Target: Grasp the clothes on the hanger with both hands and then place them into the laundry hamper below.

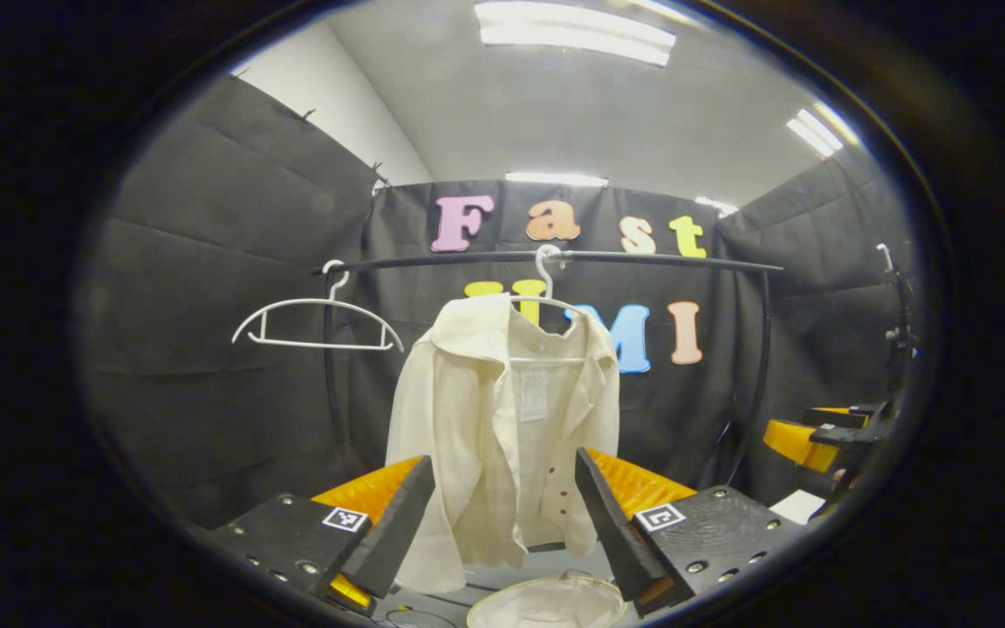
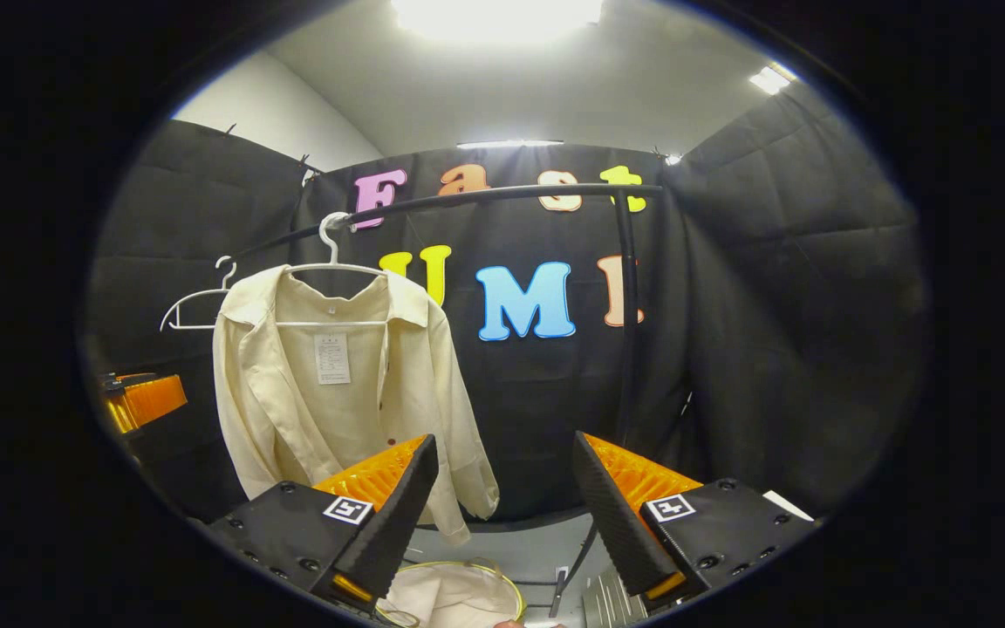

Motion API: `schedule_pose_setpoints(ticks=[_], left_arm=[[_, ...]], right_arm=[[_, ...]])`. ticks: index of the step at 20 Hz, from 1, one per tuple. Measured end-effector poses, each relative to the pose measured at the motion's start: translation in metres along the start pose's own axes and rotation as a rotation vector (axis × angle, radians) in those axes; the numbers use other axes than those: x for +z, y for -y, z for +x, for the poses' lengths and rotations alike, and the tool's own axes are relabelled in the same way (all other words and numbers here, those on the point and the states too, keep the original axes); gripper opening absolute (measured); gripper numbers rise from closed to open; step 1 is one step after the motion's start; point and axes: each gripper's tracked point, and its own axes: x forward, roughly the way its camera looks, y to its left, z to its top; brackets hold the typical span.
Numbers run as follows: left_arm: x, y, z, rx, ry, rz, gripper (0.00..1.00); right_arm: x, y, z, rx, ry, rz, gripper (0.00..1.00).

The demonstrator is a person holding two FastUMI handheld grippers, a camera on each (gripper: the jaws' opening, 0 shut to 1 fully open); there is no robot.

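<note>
- Left gripper [image 1: 502, 515]: jaws wide apart, nothing between them. Aimed level at the lower half of the shirt, which sits framed in the gap. Looks like a pre-grasp line-up, not contact.
- Right gripper [image 2: 502, 506]: jaws also spread, empty. Its gap faces the booth wall; the shirt is off to its left, so it likely needs to swing left before it can take hold.
- Hamper [image 1: 546, 602]: round, pale liner, wire rim, on the floor below and just in front of the shirt. Also at the bottom of the right gripper view [image 2: 459, 593]. Placement makes sense: release and the shirt drops more or less into it.
- Shirt [image 1: 502, 419]: cream, long-sleeved, collared, open down the front with small dark red buttons, white label inside the back. Hangs limp, sleeves slack at the sides. Thin cloth by the look, so I'd expect it to bunch and slip in a pinch.
- It hangs on a white hanger [image 1: 546, 301], hooked on a black rail [image 1: 642, 258].
- Second white hanger [image 1: 317, 324], bare, further left on the same rail.
- Task state: not started; shirt untouched, well clear of both grippers.
</note>
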Motion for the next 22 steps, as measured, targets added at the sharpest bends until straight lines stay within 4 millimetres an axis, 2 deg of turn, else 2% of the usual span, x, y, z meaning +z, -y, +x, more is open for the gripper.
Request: schedule_pose_setpoints(ticks=[3, 8, 14, 15, 16, 22], left_arm=[[0.008, -0.003, 0.016, 0.007, 0.003, -0.009, 0.94], [0.012, -0.001, 0.043, 0.067, 0.008, 0.008, 0.94], [0.021, -0.004, 0.096, 0.184, 0.013, 0.01, 0.96], [0.023, -0.005, 0.104, 0.208, 0.018, 0.005, 0.94], [0.023, -0.007, 0.112, 0.236, 0.016, 0.0, 0.96], [0.021, -0.013, 0.163, 0.354, 0.016, 0.006, 0.94]], right_arm=[[0.004, 0.005, -0.001, -0.025, -0.004, -0.001, 0.98], [0.002, 0.011, 0.016, -0.03, -0.015, -0.01, 0.98], [-0.006, 0.009, 0.059, 0.022, -0.044, 0.01, 0.98], [-0.004, 0.008, 0.067, 0.032, -0.037, 0.008, 0.93], [-0.003, 0.008, 0.076, 0.041, -0.033, 0.007, 0.98], [-0.012, -0.011, 0.128, 0.159, -0.06, 0.03, 0.98]])
